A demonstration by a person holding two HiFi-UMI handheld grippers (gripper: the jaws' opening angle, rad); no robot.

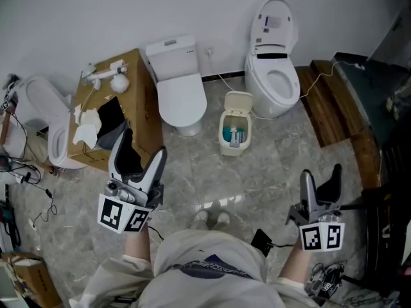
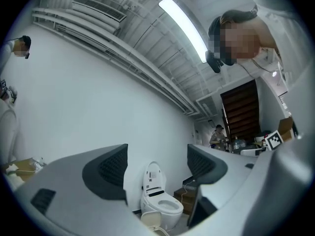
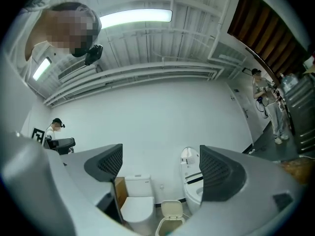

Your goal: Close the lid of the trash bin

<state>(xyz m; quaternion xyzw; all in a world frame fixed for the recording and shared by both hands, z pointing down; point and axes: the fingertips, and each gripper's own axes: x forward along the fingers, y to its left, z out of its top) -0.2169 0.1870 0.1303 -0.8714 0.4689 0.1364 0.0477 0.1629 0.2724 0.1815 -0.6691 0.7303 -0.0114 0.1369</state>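
- Left gripper: jaws were wide apart, with nothing between them. Its own view showed only the room through the gap.
- Right gripper: jaws were also spread and empty, pads bare in the right gripper view.
- Trash bin sat on the floor, well ahead of both grippers. It was forward and right of the left one, forward and left of the right one.
- Lid stood upright, hinged at the bin's far side and tipped back away from the grippers. The bin mouth faced up, with some bluish contents showing inside.
- The bin stood between the closed toilet, ahead of the left gripper, and the open toilet, ahead of the right. It was just beside each, so the clear approach was from the near side.
- Cardboard box was just ahead of the left gripper and off the path to the bin.
- Both grippers were held roughly level and low at the person's sides. My read: a ready pose, with neither committed to the bin.
- Open jaws fit the job, since closing a lid is a push or a hook from behind, not a clamp.
- In the right gripper view the bin sat low between the jaws, near centre. In the left gripper view only its lid showed, at the bottom edge. The right gripper looked better lined up.
- Task not started. Next move probably needs a reach over the bin to get behind the lid's top edge.
- Risk: the bin looks light, so a push could slide it rather than drop the lid.
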